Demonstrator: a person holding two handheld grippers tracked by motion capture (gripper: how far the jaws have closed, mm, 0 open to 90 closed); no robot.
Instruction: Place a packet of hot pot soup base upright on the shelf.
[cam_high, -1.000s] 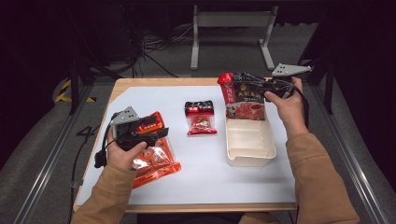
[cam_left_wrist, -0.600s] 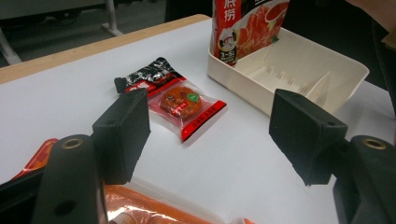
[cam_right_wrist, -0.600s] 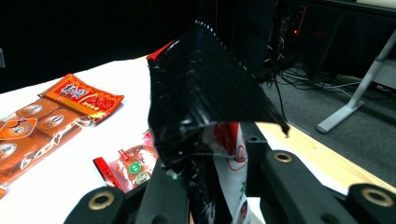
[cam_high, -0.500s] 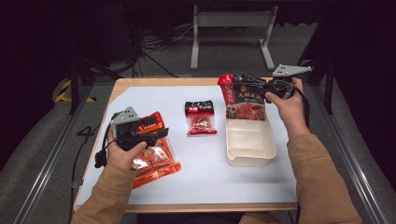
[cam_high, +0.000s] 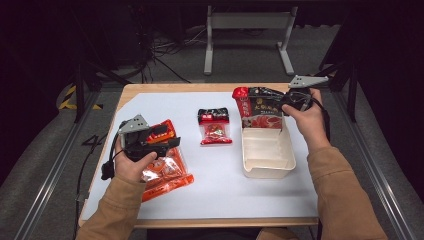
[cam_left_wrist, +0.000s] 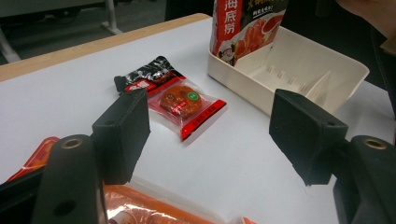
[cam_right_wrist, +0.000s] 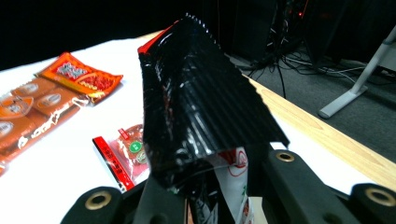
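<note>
A wooden table (cam_high: 150, 90) was covered with a white sheet (cam_high: 220, 175). Dark room was seen all around it, with a grey floor, loose cables (cam_high: 165, 55) and a grey metal stand (cam_high: 247, 30) behind the far edge.

The right gripper (cam_high: 287, 102) was held at the top of a tall black and red pouch (cam_high: 260, 107). The jaws were closed on the crinkled black top edge of the pouch (cam_right_wrist: 201, 107), which stuck up between them in the right gripper view. The jaws had just been opened a little, yet the pouch was kept pinched. Its lower end was stood inside a white tray (cam_high: 267, 155), below the jaws. Red and white Chinese signs were printed on the pouch (cam_left_wrist: 233, 23) (they could not be read clearly).

The left gripper (cam_high: 167, 142) was held over a big orange packet (cam_high: 165, 172), which lay just under its jaws. The jaws were spread wide, with nothing between them. Ahead of them, a small red and black packet (cam_left_wrist: 175, 98) with a little green dot was lying flat on the sheet, and the tray (cam_left_wrist: 299, 65) stood farther off to the right. Small writing was printed on both packets, too tiny to be read.
</note>
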